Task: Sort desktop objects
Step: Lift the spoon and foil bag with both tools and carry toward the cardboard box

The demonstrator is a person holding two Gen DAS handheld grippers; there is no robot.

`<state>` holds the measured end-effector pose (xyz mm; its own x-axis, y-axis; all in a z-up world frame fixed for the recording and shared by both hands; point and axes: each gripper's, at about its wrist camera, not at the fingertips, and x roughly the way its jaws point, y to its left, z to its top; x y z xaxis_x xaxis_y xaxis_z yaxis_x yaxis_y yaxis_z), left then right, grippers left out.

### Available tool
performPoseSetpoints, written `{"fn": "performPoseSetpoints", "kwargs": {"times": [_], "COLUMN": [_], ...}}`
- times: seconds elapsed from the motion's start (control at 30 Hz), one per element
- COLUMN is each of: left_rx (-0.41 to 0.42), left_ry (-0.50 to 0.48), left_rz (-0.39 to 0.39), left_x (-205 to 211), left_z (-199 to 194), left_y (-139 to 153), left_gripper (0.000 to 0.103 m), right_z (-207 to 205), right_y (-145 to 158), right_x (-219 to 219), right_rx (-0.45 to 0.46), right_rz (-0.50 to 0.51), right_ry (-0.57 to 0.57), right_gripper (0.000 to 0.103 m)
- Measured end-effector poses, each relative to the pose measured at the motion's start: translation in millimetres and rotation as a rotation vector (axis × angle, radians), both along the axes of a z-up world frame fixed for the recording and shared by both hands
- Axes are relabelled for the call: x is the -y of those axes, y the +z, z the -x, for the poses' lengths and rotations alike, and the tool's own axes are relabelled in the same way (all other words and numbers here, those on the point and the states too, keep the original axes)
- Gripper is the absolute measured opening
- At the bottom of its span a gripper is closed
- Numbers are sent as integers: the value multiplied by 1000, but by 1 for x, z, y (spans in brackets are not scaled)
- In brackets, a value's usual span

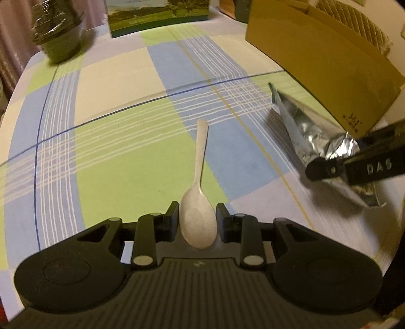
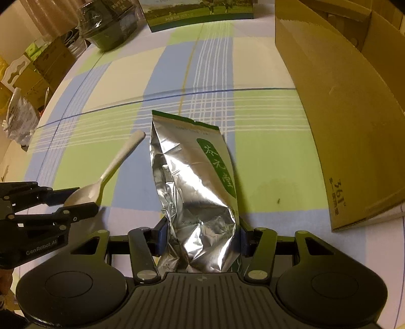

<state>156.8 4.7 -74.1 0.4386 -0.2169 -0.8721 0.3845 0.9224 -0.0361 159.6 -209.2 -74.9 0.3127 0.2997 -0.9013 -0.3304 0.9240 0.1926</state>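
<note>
A speckled white spoon (image 1: 200,192) lies on the checked tablecloth, bowl toward me, handle pointing away. My left gripper (image 1: 198,219) has its jaws closed on the spoon's bowl. In the right wrist view the spoon (image 2: 111,169) shows at the left with the left gripper (image 2: 73,202) on its bowl. A silver foil tea bag with a green label (image 2: 195,182) is held between the jaws of my right gripper (image 2: 202,238), slightly off the cloth. It also shows in the left wrist view (image 1: 311,131) at the right, with the right gripper (image 1: 336,164) on it.
An open cardboard box (image 2: 341,114) stands at the right, also in the left wrist view (image 1: 319,60). A green landscape-print box (image 1: 157,15) stands at the far edge. A dark plastic-wrapped container (image 1: 60,33) sits far left. Stacked cartons (image 2: 33,73) lie beyond the table's left edge.
</note>
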Motion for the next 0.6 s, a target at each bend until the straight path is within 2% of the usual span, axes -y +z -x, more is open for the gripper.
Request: {"fn": "performPoseSetpoints", "kwargs": {"times": [0.17,0.4,0.47,0.6], "left_rx": [24,78,99,142], "left_ry": [41,82,87,56], "left_rz": [26,44,55,7], "left_x": [0,-3,-3,5], "left_z": [6,13,18,26], "left_y": [-6,-7,-9,-10], "left_gripper": [26,26,31,33], "right_z": [7,16,17,20], "right_y": [-6,-12,-13,-13], "right_x": [2,7,9,8], "right_rx": [37,89,91,104], "right_rz": [-6,-45,-60,-61], "right_ry": [-10,-16,-20,2], "right_gripper": [52,61,64,69]}}
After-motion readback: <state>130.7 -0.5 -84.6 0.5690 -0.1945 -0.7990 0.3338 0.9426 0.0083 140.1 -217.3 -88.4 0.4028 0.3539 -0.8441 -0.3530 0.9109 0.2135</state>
